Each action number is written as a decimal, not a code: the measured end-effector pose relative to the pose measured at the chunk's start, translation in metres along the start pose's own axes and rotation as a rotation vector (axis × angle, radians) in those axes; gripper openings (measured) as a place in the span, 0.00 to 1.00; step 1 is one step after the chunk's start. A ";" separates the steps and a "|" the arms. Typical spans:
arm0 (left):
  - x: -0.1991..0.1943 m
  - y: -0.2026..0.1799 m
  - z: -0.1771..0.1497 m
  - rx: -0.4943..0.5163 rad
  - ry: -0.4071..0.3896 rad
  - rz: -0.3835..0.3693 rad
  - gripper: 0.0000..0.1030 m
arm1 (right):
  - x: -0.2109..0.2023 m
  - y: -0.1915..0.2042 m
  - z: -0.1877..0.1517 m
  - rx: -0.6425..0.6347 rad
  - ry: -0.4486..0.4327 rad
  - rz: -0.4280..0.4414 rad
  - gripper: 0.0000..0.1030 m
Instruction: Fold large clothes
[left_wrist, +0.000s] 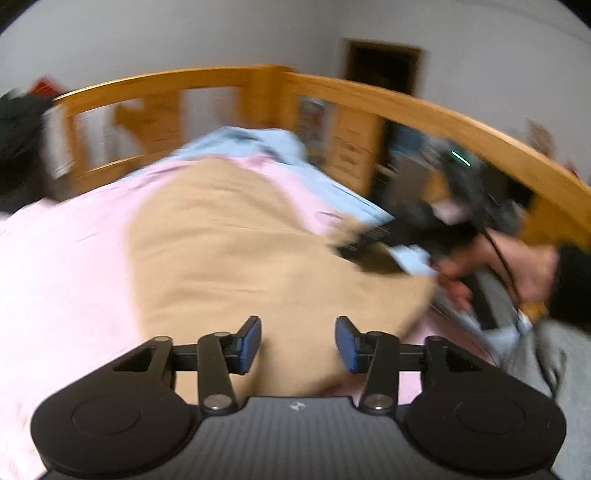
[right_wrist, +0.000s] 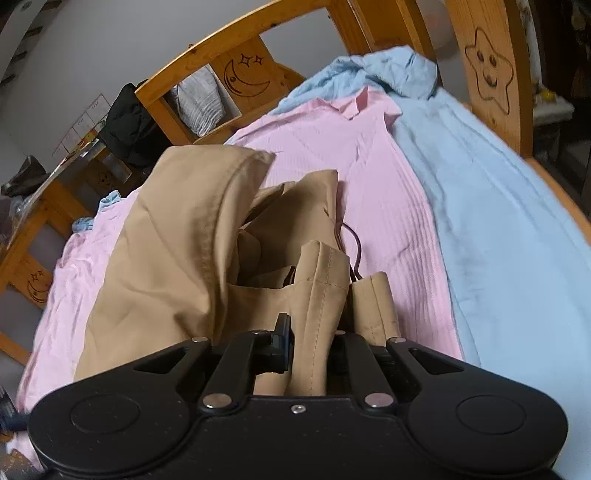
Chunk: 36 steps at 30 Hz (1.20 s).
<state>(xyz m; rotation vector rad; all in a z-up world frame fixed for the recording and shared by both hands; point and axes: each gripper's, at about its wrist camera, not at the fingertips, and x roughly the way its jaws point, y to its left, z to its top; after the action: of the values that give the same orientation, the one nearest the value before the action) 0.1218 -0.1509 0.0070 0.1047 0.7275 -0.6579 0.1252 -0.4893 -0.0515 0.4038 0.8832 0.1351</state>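
The tan cotton-twill garment (right_wrist: 173, 236) lies spread over a pink ribbed shirt (right_wrist: 373, 177) on the wooden-framed bed (right_wrist: 491, 74), with a pale blue cloth (right_wrist: 498, 229) beneath and beside both. The right gripper (right_wrist: 310, 347) has its fingers together, clamped on a stitched hem fold of the tan garment, which stands up in loose ridges ahead of it. The left gripper (left_wrist: 298, 343) hangs above the flat tan panel with its blue-padded fingers (left_wrist: 251, 343) apart and nothing between them (that view is smeared, so finer detail is lost).

The fabric looks soft, limp and fairly light, yet thick enough at seams and hems to keep a crease. It should drape and sag wherever it is unsupported, so one pinch will probably bunch it. The double-stitched hems and corners seem the surest places to take hold; a dark cord (right_wrist: 352, 243) by the hem could snag.
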 end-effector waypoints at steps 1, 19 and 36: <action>-0.004 0.015 -0.001 -0.058 -0.016 0.029 0.52 | -0.001 0.003 -0.001 -0.017 -0.009 -0.015 0.09; 0.050 0.067 0.004 -0.240 0.101 0.094 0.52 | -0.043 0.090 0.043 -0.394 -0.199 -0.124 0.69; 0.068 0.041 -0.007 -0.141 0.109 0.182 0.53 | 0.105 0.084 0.042 -0.440 -0.078 -0.059 0.71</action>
<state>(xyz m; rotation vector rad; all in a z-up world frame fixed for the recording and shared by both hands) 0.1798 -0.1521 -0.0475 0.0769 0.8566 -0.4282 0.2284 -0.3948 -0.0699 -0.0276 0.7616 0.2513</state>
